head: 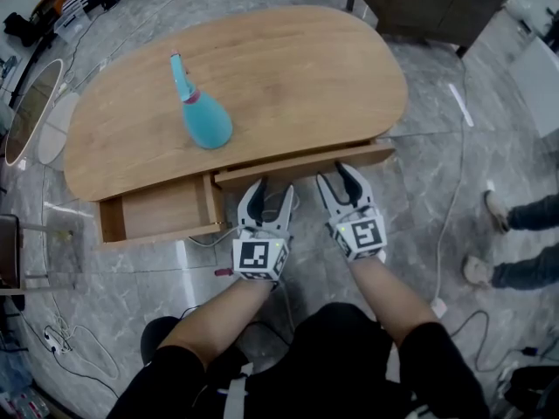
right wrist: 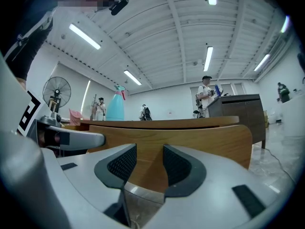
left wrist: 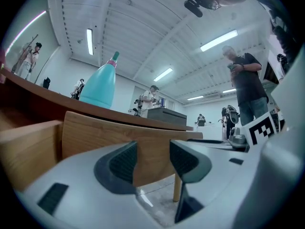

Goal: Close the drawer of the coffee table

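Now left gripper [head: 272,190], right gripper [head: 332,174], fingers apart, at drawer [head: 301,167].

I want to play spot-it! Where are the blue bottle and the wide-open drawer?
bottle [head: 206,122], head view, on its round body.
wide-open drawer [head: 162,206], head view, on its bare floor.

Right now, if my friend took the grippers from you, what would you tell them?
Left gripper: open, empty.
Right gripper: open, empty.
Both point at the front of the right drawer, which sticks out a little from the coffee table.
The left drawer is pulled far out.
A teal bottle stands on top.
Nothing is closed yet.
Left to do: push the drawers in.
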The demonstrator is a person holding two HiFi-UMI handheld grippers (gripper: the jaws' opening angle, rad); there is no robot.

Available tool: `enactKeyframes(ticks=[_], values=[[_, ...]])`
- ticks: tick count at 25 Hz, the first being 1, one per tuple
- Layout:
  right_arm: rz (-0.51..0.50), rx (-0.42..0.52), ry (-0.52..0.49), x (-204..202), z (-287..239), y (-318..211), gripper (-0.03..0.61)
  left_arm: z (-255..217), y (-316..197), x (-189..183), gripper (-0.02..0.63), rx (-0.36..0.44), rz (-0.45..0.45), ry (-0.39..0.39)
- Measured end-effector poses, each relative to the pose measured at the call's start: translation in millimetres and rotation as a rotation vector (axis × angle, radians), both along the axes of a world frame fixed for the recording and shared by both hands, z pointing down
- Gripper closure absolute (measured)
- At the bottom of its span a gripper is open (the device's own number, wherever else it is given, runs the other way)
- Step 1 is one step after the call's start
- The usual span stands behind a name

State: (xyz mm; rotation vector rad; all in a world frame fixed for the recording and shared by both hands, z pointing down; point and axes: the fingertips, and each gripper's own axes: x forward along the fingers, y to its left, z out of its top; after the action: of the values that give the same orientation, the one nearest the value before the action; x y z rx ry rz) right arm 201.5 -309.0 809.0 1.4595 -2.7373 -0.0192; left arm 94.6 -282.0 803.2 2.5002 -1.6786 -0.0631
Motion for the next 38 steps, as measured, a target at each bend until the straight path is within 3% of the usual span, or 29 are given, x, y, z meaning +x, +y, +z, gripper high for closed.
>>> enactKeyframes(ticks=[25, 31, 38], values=[[0.075, 0.030, 0.043, -10, 1, -60, 0.407, 2, -55, -13, 0.399, 0.007, -0.051, -0.021], [0.118, -0.008, 0.021, -9, 4, -62, 0.413, 3, -58, -15, 0.411, 0.021, -0.057, -0.026], [0.037, -0.002, 0.042, -20, -6, -51, 0.413, 5, -56, -15, 0.416, 0.000, -0.057, -0.030]])
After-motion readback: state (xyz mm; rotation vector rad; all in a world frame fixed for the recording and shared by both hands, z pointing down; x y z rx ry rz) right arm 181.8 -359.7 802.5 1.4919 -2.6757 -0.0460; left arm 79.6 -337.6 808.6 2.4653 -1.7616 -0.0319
